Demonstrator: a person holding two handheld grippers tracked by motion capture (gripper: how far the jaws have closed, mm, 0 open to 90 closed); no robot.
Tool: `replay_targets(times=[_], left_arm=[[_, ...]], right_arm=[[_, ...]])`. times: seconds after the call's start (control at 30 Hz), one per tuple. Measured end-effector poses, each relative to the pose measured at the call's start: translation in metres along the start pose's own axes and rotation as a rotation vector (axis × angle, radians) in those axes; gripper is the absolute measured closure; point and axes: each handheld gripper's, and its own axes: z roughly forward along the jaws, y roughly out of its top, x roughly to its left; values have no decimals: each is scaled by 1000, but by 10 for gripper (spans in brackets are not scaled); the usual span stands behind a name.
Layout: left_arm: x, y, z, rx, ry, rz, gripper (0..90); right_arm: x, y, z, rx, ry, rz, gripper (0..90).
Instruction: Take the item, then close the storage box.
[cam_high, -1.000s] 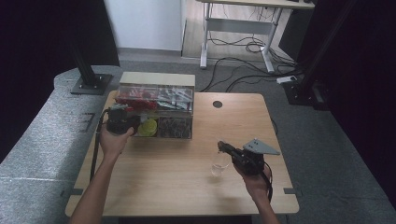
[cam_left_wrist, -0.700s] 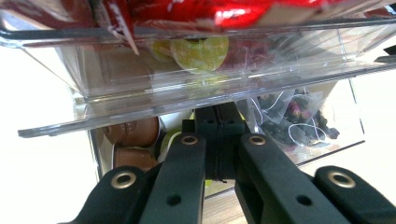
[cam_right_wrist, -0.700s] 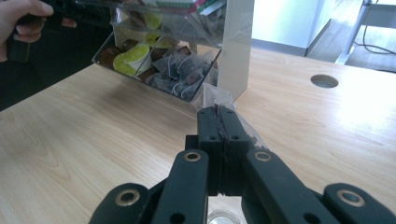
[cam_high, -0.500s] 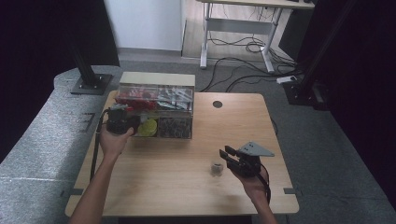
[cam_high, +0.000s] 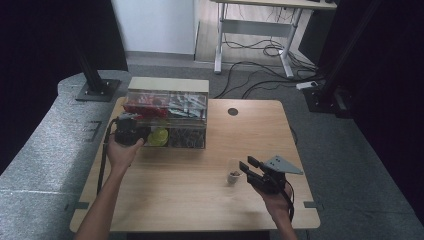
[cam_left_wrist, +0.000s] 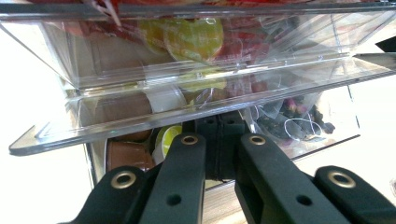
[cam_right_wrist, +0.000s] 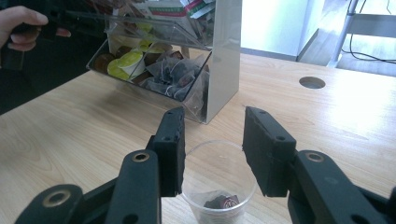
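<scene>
While the right gripper (cam_right_wrist: 212, 149) is held low over the table (cam_high: 190, 200), its jaws are spread apart on either side of a clear plastic cup (cam_right_wrist: 218, 186), without the cup being touched. A small dark pod (cam_right_wrist: 223, 202) is seen lying at the bottom of the cup, which stands on the wood near the right front of the table (cam_high: 233, 171). Farther off, the left gripper (cam_left_wrist: 219, 140) is pressed together at the lower flap (cam_left_wrist: 196, 109) of the clear organizer box (cam_high: 167, 117), where yellow-lidded pods (cam_left_wrist: 167, 138) and tea bags (cam_left_wrist: 289, 122) are stored
</scene>
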Motion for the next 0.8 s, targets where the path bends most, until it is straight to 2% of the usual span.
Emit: replay_targets(times=[0.8], left_arm=[[3, -16, 0, 13, -2, -9, 900]], right_arm=[[-5, -9, 3, 18, -6, 11, 584]])
